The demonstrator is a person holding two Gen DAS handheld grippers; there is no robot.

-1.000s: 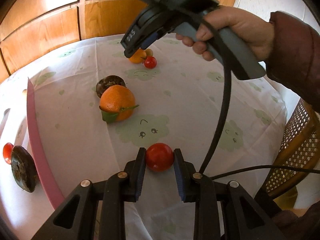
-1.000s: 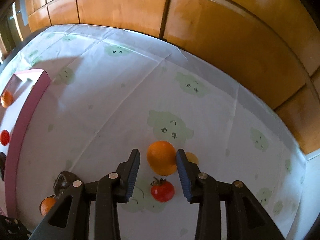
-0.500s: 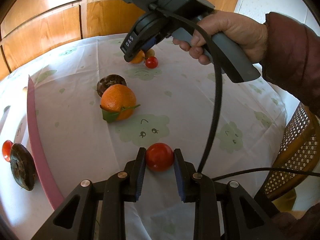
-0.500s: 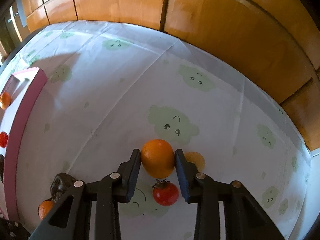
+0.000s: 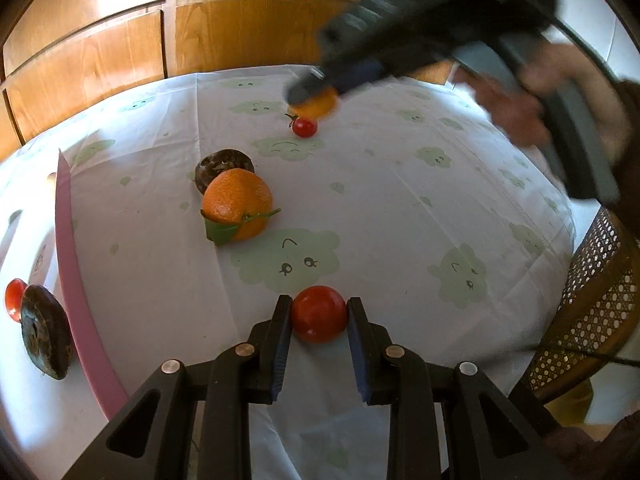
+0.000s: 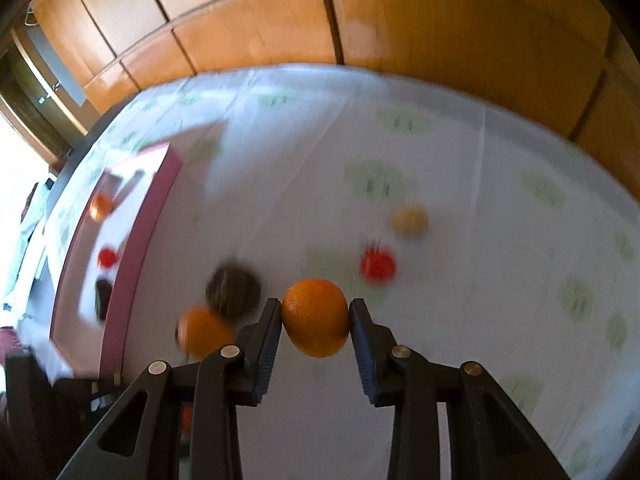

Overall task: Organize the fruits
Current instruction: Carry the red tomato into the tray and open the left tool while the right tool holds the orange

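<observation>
Right hand-held gripper (image 6: 316,320) clamps small orange (image 6: 315,316), off table. Left hand-held gripper (image 5: 319,316) clamps tomato (image 5: 319,313) near table's near edge. Pink tray (image 5: 76,280) lies left of both; left one nearer.

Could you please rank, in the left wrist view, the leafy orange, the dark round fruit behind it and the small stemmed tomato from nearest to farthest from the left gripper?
From the left gripper:
1. Leafy orange, ahead and left, mid-table.
2. Dark round fruit, just behind the orange, touching or nearly so.
3. Small stemmed tomato, farthest, near the table's far side.
</observation>
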